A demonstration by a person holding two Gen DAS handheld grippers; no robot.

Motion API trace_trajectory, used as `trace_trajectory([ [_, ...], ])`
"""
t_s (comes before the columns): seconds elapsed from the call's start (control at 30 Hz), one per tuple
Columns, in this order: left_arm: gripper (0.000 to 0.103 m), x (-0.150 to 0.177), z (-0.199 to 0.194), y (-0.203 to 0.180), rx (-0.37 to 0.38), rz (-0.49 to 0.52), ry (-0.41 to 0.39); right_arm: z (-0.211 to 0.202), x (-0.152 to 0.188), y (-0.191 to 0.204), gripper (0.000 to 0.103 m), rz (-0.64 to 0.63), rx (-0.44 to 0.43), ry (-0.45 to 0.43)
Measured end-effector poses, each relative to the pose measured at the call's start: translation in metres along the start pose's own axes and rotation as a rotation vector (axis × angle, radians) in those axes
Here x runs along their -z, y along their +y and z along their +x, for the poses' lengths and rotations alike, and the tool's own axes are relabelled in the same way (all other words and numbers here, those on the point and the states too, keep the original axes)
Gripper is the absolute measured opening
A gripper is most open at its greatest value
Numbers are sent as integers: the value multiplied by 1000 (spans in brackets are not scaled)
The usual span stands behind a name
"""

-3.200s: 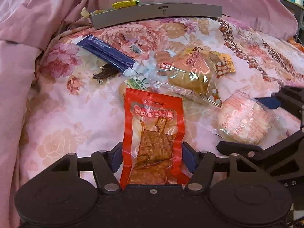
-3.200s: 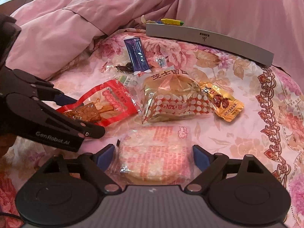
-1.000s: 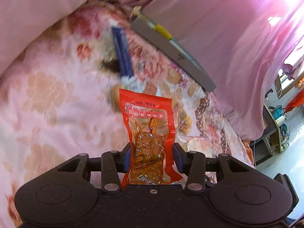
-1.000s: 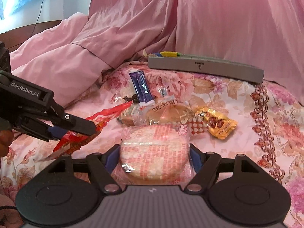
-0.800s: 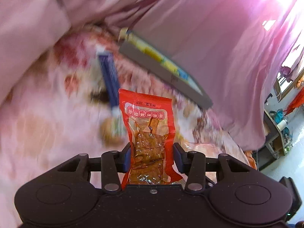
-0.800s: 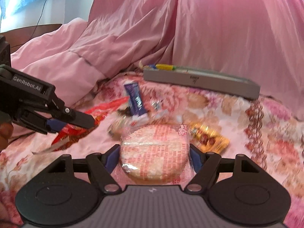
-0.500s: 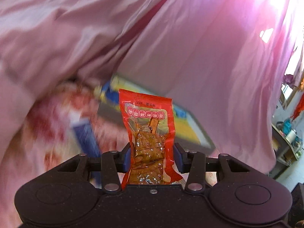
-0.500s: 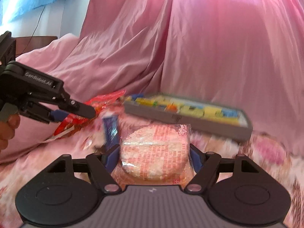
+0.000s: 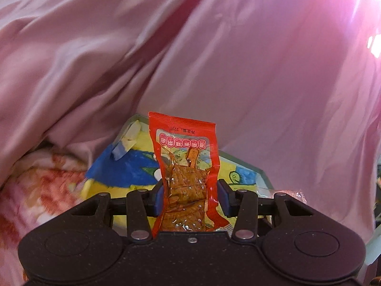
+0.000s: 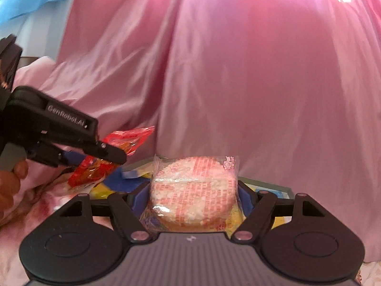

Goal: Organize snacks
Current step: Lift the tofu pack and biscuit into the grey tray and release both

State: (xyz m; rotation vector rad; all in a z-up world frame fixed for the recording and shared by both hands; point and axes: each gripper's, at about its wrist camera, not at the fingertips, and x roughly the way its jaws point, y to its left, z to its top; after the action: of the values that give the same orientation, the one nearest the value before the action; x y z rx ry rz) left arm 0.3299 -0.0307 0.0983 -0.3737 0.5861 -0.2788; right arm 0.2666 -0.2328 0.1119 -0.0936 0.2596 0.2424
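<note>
Both packets have risen from the floral bedspread (image 9: 40,190); we carry them trayward: left gripper (image 9: 189,196) clamps the red tofu-snack packet (image 9: 185,166), right gripper (image 10: 193,196) the round rice cracker pack (image 10: 194,190); next, release inside the grey tray (image 9: 259,174)

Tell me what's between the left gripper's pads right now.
The red snack packet, pinched upright between the left gripper's blue pads, tray behind it. Left wrist view shows it.
</note>
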Motion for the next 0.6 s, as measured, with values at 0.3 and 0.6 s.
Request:
trace_trajectory([
  [0.3, 47, -2, 40, -16, -27, 21, 73, 42, 10, -29, 78, 104, 30, 97],
  [0.6, 51, 4, 54, -24, -70, 37, 99, 48, 18, -41, 79, 173, 44, 138],
])
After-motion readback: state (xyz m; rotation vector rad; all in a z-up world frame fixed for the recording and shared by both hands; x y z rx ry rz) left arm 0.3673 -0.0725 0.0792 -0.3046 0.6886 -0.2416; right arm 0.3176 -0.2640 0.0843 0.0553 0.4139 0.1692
